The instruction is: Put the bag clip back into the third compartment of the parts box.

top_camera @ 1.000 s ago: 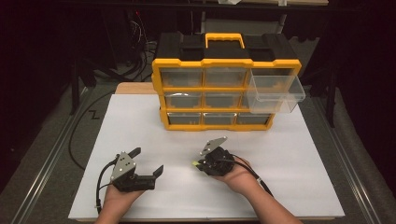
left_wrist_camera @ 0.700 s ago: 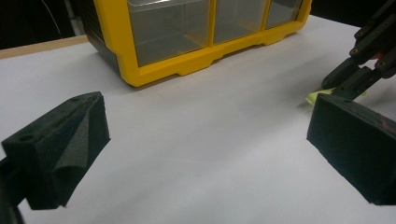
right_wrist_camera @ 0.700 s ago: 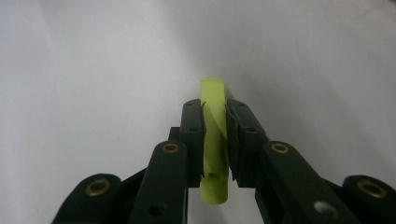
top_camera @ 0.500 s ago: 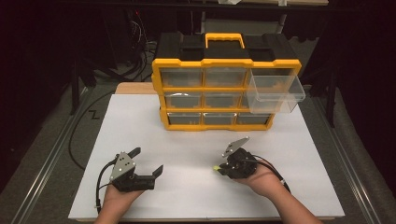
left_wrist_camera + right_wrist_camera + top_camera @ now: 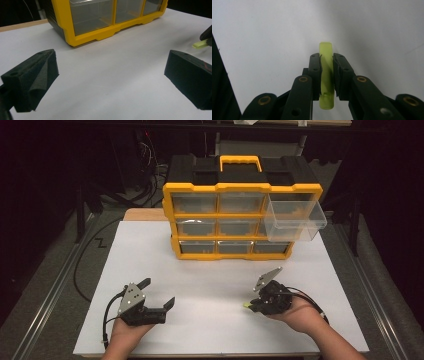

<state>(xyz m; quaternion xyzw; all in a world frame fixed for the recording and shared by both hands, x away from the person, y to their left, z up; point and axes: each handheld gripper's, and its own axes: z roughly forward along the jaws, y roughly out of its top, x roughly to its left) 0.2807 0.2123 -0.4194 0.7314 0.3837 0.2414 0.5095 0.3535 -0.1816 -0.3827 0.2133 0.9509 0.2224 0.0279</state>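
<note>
The right tongs pinch a thin yellow-green strip above the desk; the left tongs rest spread, holding nothing. The narrow strip could twist and slip free before reaching the pulled-out drawer.

The person's forearms come in from the bottom of the high view, each hand gripping a gripper from below. The left gripper sits low at the left, its grey three-cornered plate tilted up, its jaws spread wide with nothing between them; in the left gripper view the two black pads stand far apart. The right gripper is held at the right, pointing leftward, its cable trailing back over the wrist. Its jaws are pressed on a thin yellow-green strip.
</note>
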